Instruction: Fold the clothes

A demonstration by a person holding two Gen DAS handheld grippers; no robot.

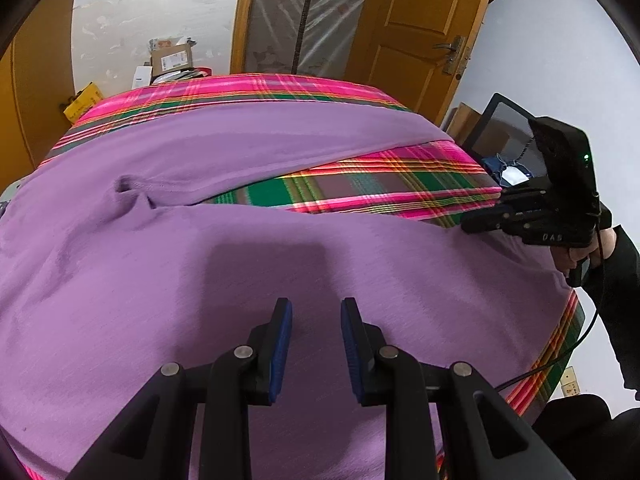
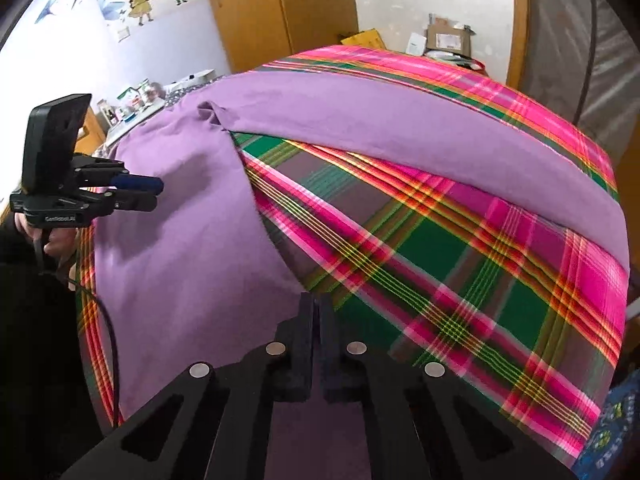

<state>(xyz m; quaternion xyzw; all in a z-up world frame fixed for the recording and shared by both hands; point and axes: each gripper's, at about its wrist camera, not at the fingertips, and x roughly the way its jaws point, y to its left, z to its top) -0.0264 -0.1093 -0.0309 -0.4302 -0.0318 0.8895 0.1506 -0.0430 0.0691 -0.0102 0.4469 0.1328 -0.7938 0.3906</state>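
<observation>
A purple garment [image 1: 200, 260] [image 2: 180, 240] lies spread on a pink and green plaid bed cover [image 1: 380, 184] [image 2: 440, 260]. It splits into two long parts from a wrinkled fork [image 1: 132, 188] [image 2: 212, 112]. My left gripper [image 1: 316, 304] [image 2: 158, 192] hovers open over the near part, with nothing between its blue pads [image 1: 280, 344]. My right gripper [image 2: 318, 298] [image 1: 466, 226] is at that part's right-hand edge. Its jaws are closed together on the hem there.
Behind the bed are an orange wooden door [image 1: 416, 20], a plastic-covered panel [image 1: 312, 8] and cardboard boxes [image 1: 172, 56] [image 2: 444, 36]. A wardrobe [image 2: 280, 8] and a cluttered side table [image 2: 136, 96] stand at the far left. A dark-sleeved hand [image 1: 576, 256] holds the right gripper.
</observation>
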